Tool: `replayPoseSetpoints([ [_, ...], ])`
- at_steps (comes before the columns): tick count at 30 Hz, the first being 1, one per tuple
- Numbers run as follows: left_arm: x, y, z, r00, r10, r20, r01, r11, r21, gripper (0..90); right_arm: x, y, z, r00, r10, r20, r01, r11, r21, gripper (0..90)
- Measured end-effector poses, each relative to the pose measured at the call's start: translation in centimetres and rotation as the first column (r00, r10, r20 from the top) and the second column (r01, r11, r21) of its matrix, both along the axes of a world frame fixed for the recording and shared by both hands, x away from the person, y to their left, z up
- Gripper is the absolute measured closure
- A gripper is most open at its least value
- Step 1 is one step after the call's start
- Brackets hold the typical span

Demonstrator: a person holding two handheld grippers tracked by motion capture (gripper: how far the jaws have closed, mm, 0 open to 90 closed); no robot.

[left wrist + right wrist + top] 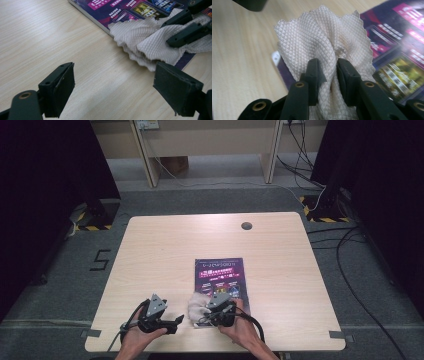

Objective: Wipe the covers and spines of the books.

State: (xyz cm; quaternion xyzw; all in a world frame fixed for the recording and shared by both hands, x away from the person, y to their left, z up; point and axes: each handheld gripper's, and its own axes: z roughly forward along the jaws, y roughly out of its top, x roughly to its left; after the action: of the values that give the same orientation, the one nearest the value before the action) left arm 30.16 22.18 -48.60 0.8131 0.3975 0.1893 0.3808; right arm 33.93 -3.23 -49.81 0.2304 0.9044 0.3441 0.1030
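A purple magazine (221, 280) lies on the wooden table (165, 245), near its front edge. A cream waffle-weave cloth (196, 303) rests bunched on the magazine's near left corner. My right gripper (210, 312) is shut on that cloth (322, 45), whose folds are squeezed between the two black pads and fan out beyond them over the magazine (397, 50). My left gripper (176, 321) stands open just left of it, low over bare wood. Between its wide jaws is nothing, and the cloth (150, 37) and magazine (120, 10) lie ahead of it.
A round cable hole (246, 226) sits near the table's far edge. Behind the table stand pale wooden furniture legs (150, 165), and cables (350, 255) trail over the grey floor on the right. Dark curtains (45, 180) flank both sides.
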Motion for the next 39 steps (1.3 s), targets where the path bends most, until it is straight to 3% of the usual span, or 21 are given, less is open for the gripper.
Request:
replayPoseSetpoints([
  [7,0.0,0.3,0.0,1.0,0.006,-0.002,-0.006,1.0,-0.002,16.4,0.7,-4.4,0.2,0.9947,-0.103,-0.002,0.103,0.995,-0.016,71.7],
  [13,0.1,0.5,0.0,1.0,0.009,-0.004,-0.009,1.0,0.001,16.4,0.9,-8.7,0.5,0.9786,-0.206,0.002,0.206,0.978,-0.025,71.7],
  [18,0.1,0.5,0.0,0.9999,0.01,-0.004,-0.01,1.0,0.002,16.4,0.7,-10.4,0.5,0.9709,-0.24,0.003,0.24,0.971,-0.023,71.7],
  [25,0.2,0.5,-0.1,0.9999,0.011,-0.007,-0.011,0.9999,0.001,16.4,0.3,-8.7,0.4,0.9815,-0.191,0.008,0.191,0.981,-0.024,71.7],
  [32,0.3,0.7,-0.1,0.9997,0.024,-0.006,-0.024,0.9997,0.003,16.4,-0.2,-4.3,0.2,0.9956,-0.091,0.023,0.092,0.995,-0.027,71.7],
  [39,0.4,0.8,-0.1,0.9996,0.029,-0.005,-0.029,0.9996,-0.001,16.3,-1.1,-0.6,0.1,0.9997,-0.003,0.023,0.003,1.0,-0.017,71.8],
])
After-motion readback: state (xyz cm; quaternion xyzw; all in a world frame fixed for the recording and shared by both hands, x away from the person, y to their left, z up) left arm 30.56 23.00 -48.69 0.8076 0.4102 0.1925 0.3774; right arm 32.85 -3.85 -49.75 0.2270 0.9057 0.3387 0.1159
